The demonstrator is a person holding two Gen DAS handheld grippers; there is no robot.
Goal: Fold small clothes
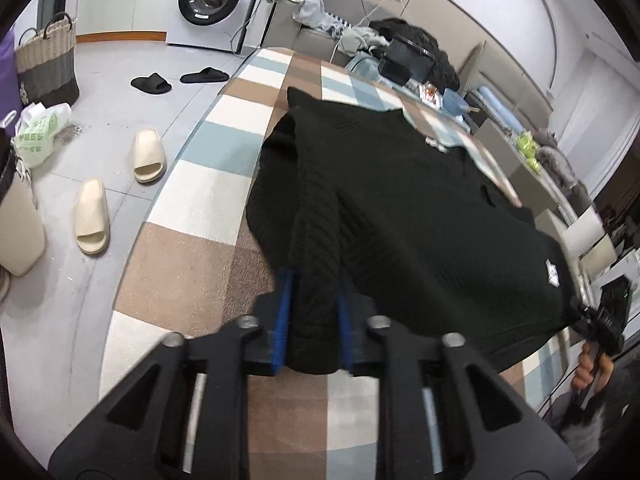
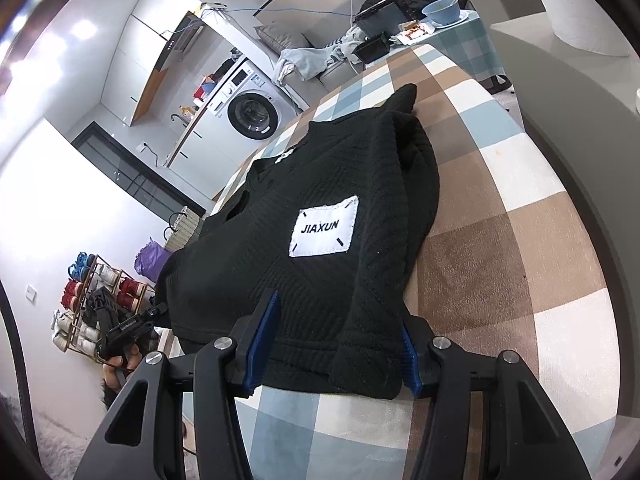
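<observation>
Black sweater lies spread over the checked cloth of the table, its hem at the near edge, a folded sleeve along one side, and a white JIAXUN patch sewn on the front. The left gripper pinches a thick fold of the hem between its blue pads, jaws narrowed on the knit. The right gripper straddles the hem at the other near corner, its blue pads set wider, touching a bunched layer of fabric on both sides. At the far edge sits a blue bowl.
</observation>
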